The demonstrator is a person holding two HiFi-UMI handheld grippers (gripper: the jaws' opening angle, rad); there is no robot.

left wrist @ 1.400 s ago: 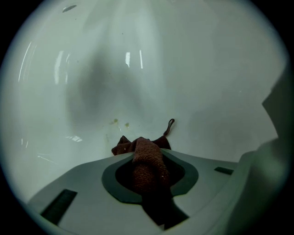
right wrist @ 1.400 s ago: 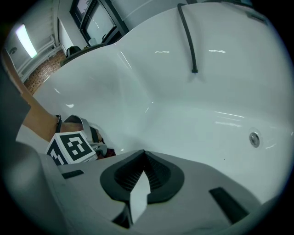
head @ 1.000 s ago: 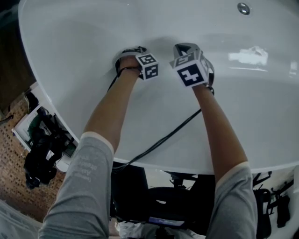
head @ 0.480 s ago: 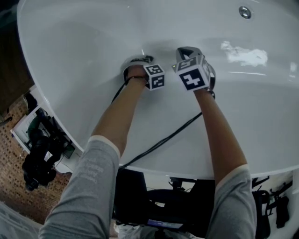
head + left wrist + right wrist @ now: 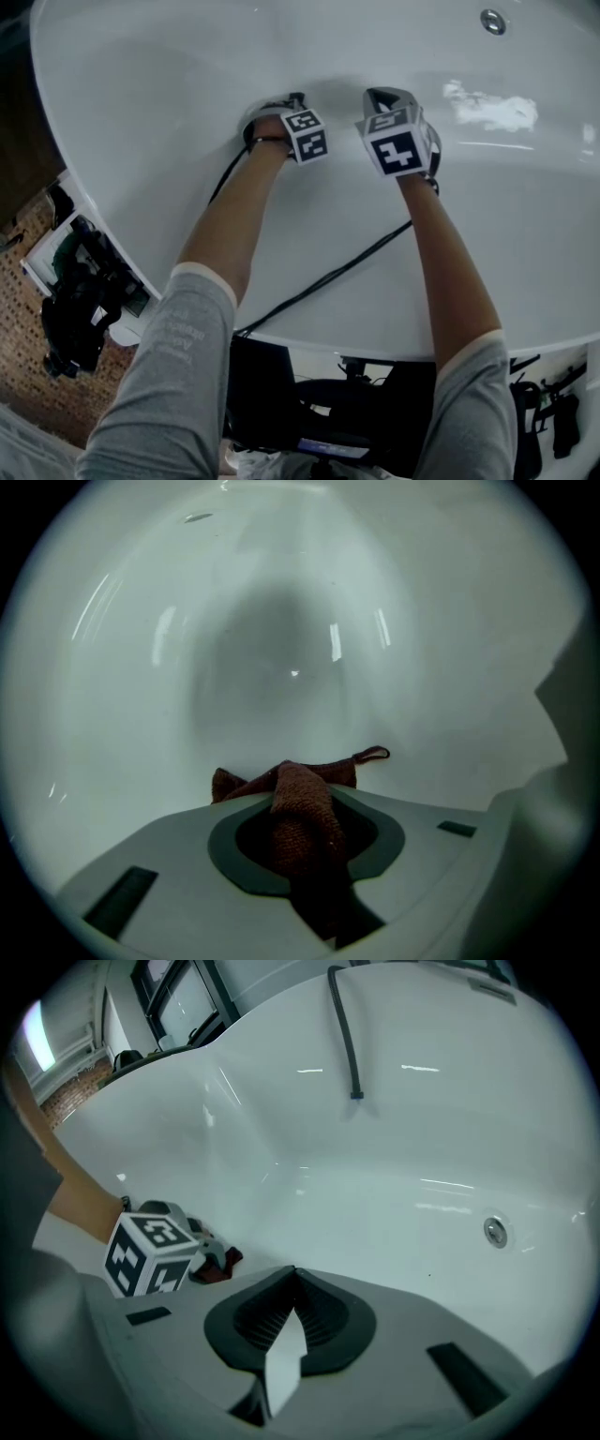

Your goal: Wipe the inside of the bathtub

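Both arms reach into the white bathtub (image 5: 141, 112). My left gripper (image 5: 277, 105) is shut on a brown cloth (image 5: 302, 794) and holds it against the tub's curved inner wall. The cloth bunches between the jaws and spreads out at the tips. In the right gripper view the cloth (image 5: 221, 1262) shows as a dark red wad under the left gripper (image 5: 199, 1243). My right gripper (image 5: 386, 99) hovers just right of the left one. Its jaws (image 5: 292, 1283) are shut with nothing between them.
The round metal drain (image 5: 493, 21) sits at the far right of the tub and also shows as the drain (image 5: 495, 1231) ahead of the right jaws. A black cable (image 5: 319, 281) runs over the near rim. A dark hose (image 5: 345, 1030) hangs over the far rim. Bags and gear lie on the floor.
The left gripper and cloth slid a little right and toward me along the tub wall, then back up. The right gripper drifted slightly right.
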